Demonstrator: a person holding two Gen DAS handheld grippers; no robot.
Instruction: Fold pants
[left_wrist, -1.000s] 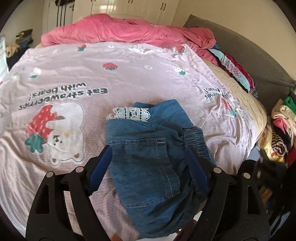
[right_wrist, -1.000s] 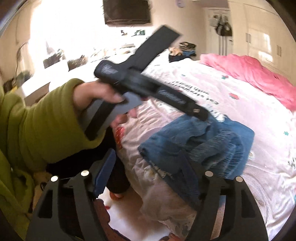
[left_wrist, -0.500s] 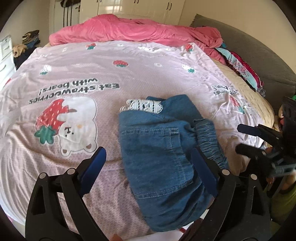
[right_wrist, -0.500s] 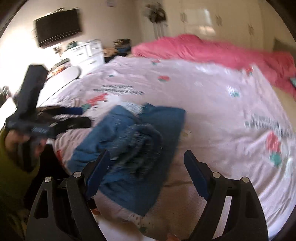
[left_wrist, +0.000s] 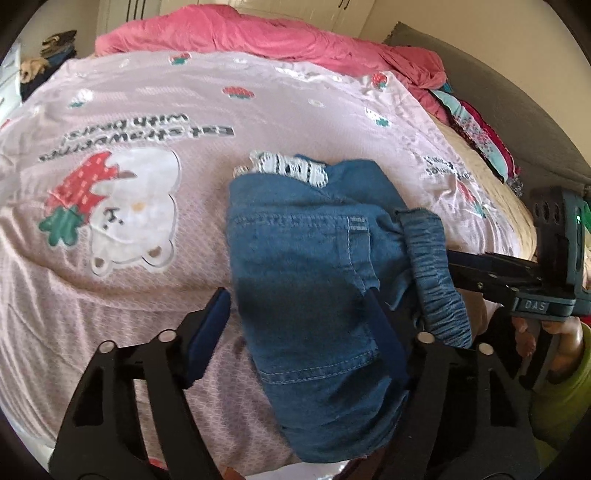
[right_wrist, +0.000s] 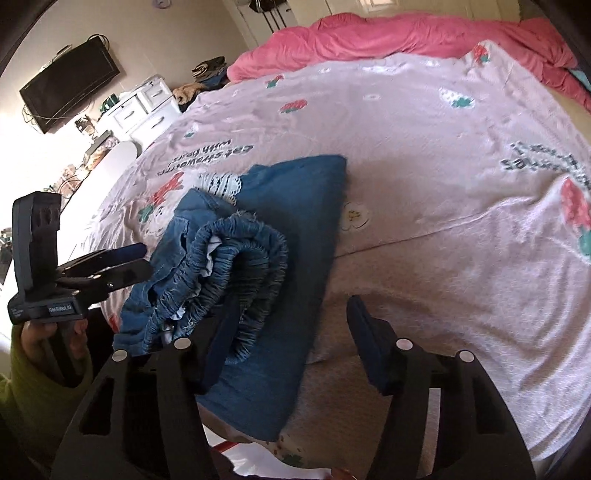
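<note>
Blue denim pants (left_wrist: 306, 266) lie folded in a thick bundle near the bed's front edge, with a white lace trim at the far end and a gathered elastic waistband (left_wrist: 432, 273) on the right. My left gripper (left_wrist: 295, 328) is open and low over the bundle's near end, one finger on each side. In the right wrist view the pants (right_wrist: 280, 236) lie left of centre. My right gripper (right_wrist: 291, 339) is open, its left finger by the waistband (right_wrist: 247, 266). Each gripper shows in the other's view, the right one (left_wrist: 491, 269) and the left one (right_wrist: 110, 262).
The bed is covered by a pink blanket (left_wrist: 258, 110) with a bear and strawberry print. A pink duvet (left_wrist: 258, 40) is heaped at the far end. A grey headboard with clothes (left_wrist: 480, 129) is at right. A white dresser (right_wrist: 147, 107) and a TV (right_wrist: 70, 81) stand beyond the bed.
Both grippers have come down closer to the pants. The right gripper has swung round from the room side to face the waistband. The pants have not visibly moved.
</note>
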